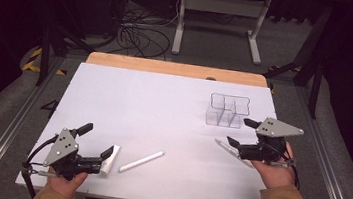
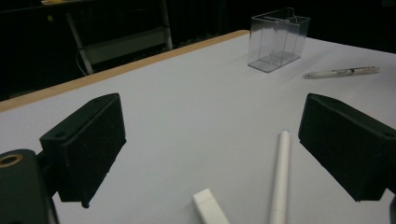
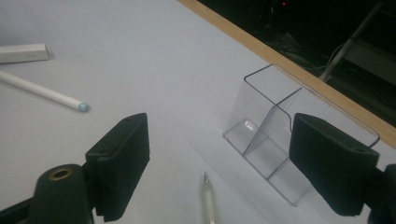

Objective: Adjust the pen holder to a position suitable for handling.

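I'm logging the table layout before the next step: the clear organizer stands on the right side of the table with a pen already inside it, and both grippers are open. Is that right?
Not quite. The clear organizer is empty. The clear pen lies on the table in front of it, below the open right gripper, as the right gripper view shows. The left gripper is open too.

Dim, soft-focus pictures: the white table (image 1: 164,103) is evenly lit, surroundings fall into darkness, shadows faint.
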A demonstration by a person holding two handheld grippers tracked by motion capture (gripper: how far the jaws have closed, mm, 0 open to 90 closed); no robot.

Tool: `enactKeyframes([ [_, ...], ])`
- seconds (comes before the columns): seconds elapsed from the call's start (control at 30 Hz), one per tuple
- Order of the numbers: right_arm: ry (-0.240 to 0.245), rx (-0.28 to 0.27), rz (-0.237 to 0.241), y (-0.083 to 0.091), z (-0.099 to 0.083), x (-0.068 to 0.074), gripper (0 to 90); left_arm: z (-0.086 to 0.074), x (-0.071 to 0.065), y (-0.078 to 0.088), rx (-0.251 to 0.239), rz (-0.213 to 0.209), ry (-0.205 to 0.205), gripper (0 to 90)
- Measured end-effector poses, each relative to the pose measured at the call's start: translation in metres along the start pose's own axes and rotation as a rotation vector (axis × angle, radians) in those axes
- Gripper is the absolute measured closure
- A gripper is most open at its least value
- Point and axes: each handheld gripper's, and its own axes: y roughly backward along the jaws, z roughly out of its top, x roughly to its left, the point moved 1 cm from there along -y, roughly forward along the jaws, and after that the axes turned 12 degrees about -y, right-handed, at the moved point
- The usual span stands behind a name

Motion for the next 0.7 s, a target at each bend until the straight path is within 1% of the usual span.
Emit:
enactKeyframes([
  [0.1,0.018,0.025,-0.012,-0.003,0.004,-0.002,22.7,0.000,0.000,-0.001,-0.001,0.000,-0.002,8.0],
  [0.2,0.038,0.056,-0.005,-0.008,0.010,-0.005,27.1,0.000,-0.001,-0.001,0.001,0.003,-0.006,8.4],
  [0.27,0.049,0.079,-0.011,-0.012,0.013,-0.007,28.2,0.000,-0.001,-0.001,0.002,0.002,-0.005,8.5],
  [0.43,0.072,0.116,-0.034,-0.024,0.019,-0.012,30.6,0.000,0.000,-0.001,0.001,0.003,-0.002,8.8],
  [0.53,0.066,0.132,-0.033,-0.030,0.021,-0.017,31.9,0.000,0.000,-0.001,0.002,0.003,-0.004,8.9],
  [0.7,0.022,0.151,-0.025,-0.040,0.022,-0.029,34.0,0.000,-0.001,-0.001,0.004,0.002,-0.010,9.0],
])
